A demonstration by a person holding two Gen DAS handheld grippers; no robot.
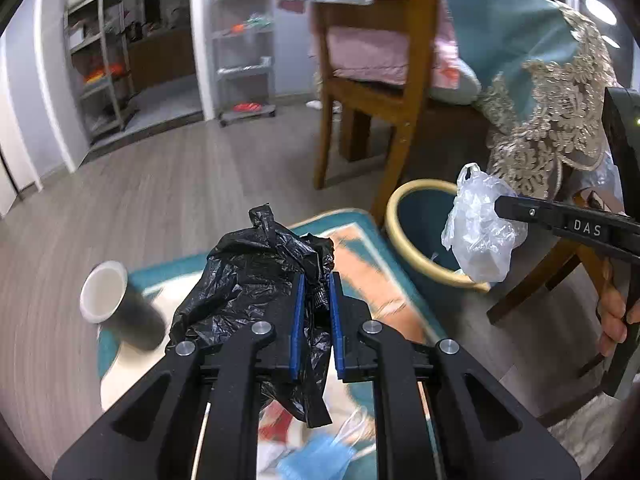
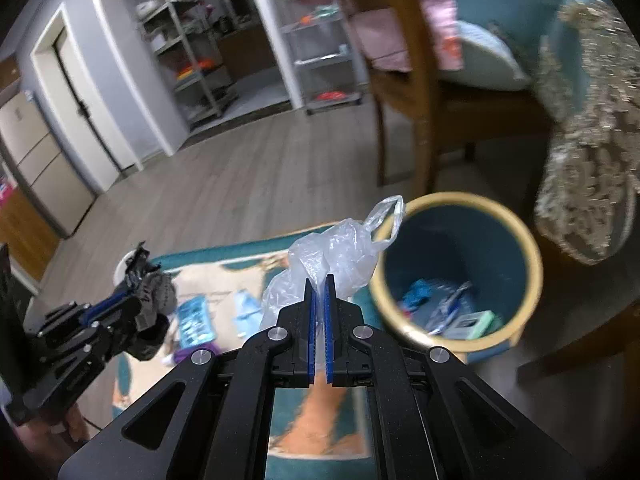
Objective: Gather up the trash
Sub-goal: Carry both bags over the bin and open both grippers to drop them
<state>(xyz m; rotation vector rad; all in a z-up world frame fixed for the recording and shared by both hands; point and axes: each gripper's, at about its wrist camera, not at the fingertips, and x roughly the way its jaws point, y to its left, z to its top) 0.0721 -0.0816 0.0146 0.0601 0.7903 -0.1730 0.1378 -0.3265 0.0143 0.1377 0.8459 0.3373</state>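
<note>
The left gripper (image 1: pixel 316 280) has its fingers (image 1: pixel 298 320) clamped on a crumpled black bag (image 1: pixel 256 276), which bulges out toward 11 o'clock of the tips and hangs down between the blue pads. In the right wrist view the same gripper (image 2: pixel 134 280) shows at 9 o'clock, the black bag bunched at its tips.

The right gripper (image 2: pixel 320 280) has its fingers (image 2: pixel 330 320) pressed together on a clear bag (image 2: pixel 332 264); the thin film rises from the tips, its loop handle pointing to 1 o'clock. From the left wrist view, the right gripper (image 1: pixel 500 204) comes in from 3 o'clock, and the clear bag (image 1: pixel 480 232) dangles from its tip in front of the bin's rim. A hand (image 1: pixel 616 320) grips that tool's handle at the right edge.

Below both grippers lies a teal and cream rug (image 2: pixel 248 264) on the floor (image 1: pixel 160 184). Loose litter lies on it: blue face masks (image 1: pixel 316 456), a blue packet (image 2: pixel 196 320). A paper cup (image 1: pixel 116 304) lies on its side at 9 o'clock of the left tips.

The bin (image 2: pixel 532 276), teal with a yellow rim, stands at 2 o'clock of the right tips, just past the rug, with some trash already at its bottom.

Beyond it stand a wooden chair (image 1: pixel 372 92) and a lace-trimmed cloth (image 1: pixel 560 128) at 2 o'clock. Metal shelves (image 1: pixel 244 40) line the far wall.
</note>
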